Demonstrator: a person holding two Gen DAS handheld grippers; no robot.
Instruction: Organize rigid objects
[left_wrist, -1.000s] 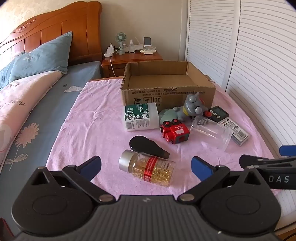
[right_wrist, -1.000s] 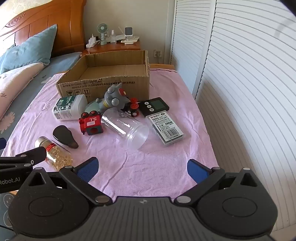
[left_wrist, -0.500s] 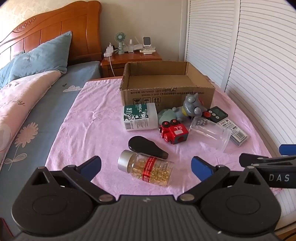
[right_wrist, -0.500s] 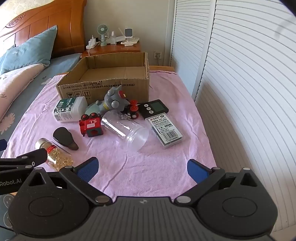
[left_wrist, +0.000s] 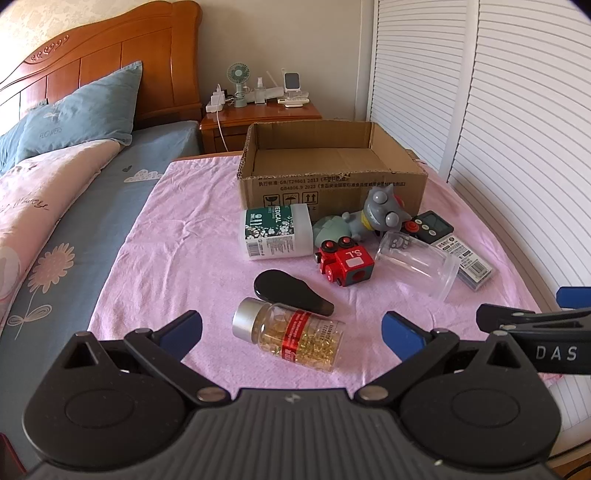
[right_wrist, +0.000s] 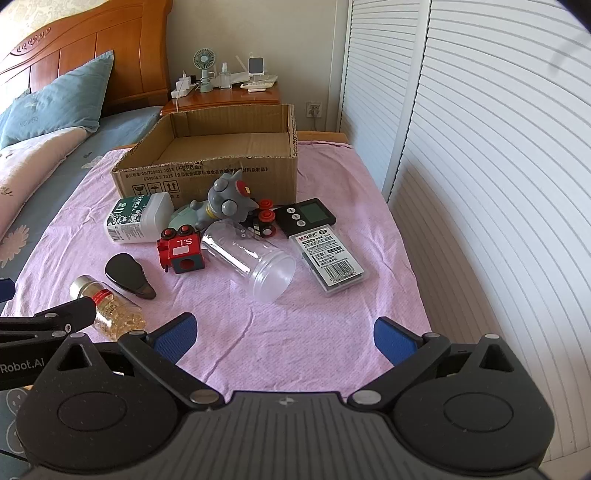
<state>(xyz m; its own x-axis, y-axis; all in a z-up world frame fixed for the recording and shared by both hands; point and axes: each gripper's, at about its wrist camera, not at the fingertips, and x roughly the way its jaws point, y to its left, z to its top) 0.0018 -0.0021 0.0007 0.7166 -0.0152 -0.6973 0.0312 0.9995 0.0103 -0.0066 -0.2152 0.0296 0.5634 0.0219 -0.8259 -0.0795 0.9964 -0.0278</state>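
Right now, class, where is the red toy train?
In the left wrist view the red toy train sits mid-cloth, between the white medical bottle and the clear jar.

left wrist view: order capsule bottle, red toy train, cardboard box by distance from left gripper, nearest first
1. capsule bottle: lying between the open jaws of the left gripper, just ahead.
2. red toy train: mid-cloth, right of centre.
3. cardboard box: far end, open top.
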